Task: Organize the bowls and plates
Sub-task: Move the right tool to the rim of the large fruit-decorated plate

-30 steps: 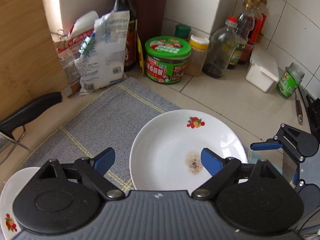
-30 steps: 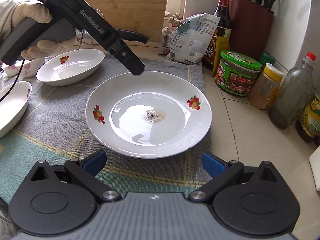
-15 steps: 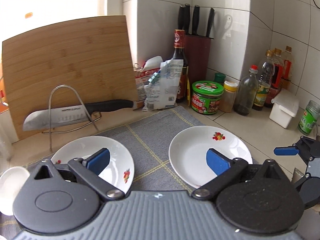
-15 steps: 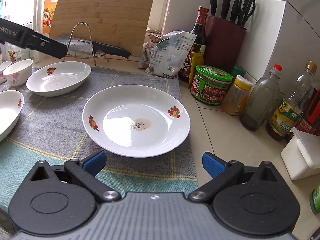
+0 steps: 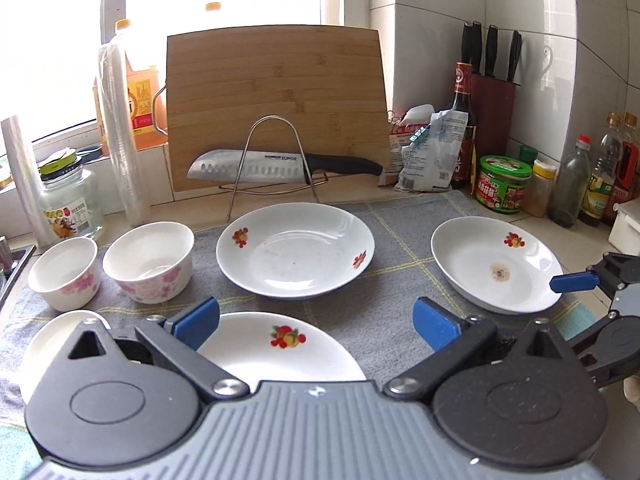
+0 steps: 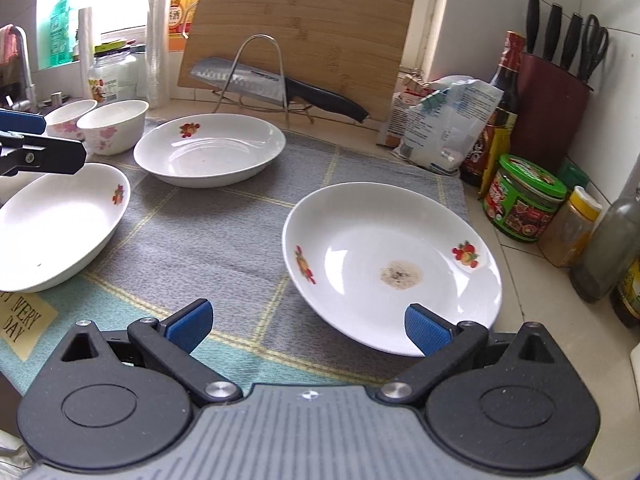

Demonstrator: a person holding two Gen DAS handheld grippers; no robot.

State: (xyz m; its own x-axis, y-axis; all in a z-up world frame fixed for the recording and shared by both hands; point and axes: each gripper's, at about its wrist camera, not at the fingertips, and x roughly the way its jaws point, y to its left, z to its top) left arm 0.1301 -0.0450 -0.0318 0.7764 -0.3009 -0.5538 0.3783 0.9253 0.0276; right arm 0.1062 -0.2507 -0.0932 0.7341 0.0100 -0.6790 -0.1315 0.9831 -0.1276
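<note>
Kitchen counter, mid-tidy. Left gripper (image 5: 316,322) spread wide and released, nothing between its blue pads, hovering above the near plate (image 5: 280,350) at 6 o'clock in the left wrist view. Straight ahead at 12 o'clock, a second plate (image 5: 295,250) with fruit prints, flat on the grey mat (image 5: 392,320). At 10 o'clock, two small flowered bowls (image 5: 149,261), touching side by side; beside the near plate at 8 o'clock, the rim of another white dish (image 5: 52,332), mostly hidden behind the gripper body. At 2 o'clock, the stained plate (image 5: 494,264), a brown speckled patch at its centre, lying at the mat's right edge.

Right gripper (image 6: 308,326) likewise open and empty, its right pad (image 6: 426,328) just at the near rim of that stained plate, contact impossible to judge. Left gripper's tip visible at 9 o'clock in the right wrist view, above the near plate.

Behind the dishes at 12 o'clock: cutting board (image 5: 276,96) propped upright, knife (image 5: 280,166) resting across a wire stand (image 5: 272,160). At 2 o'clock, bags, a green-lidded jar (image 5: 503,184), bottles and a knife block (image 5: 492,100) against the tiled wall.
</note>
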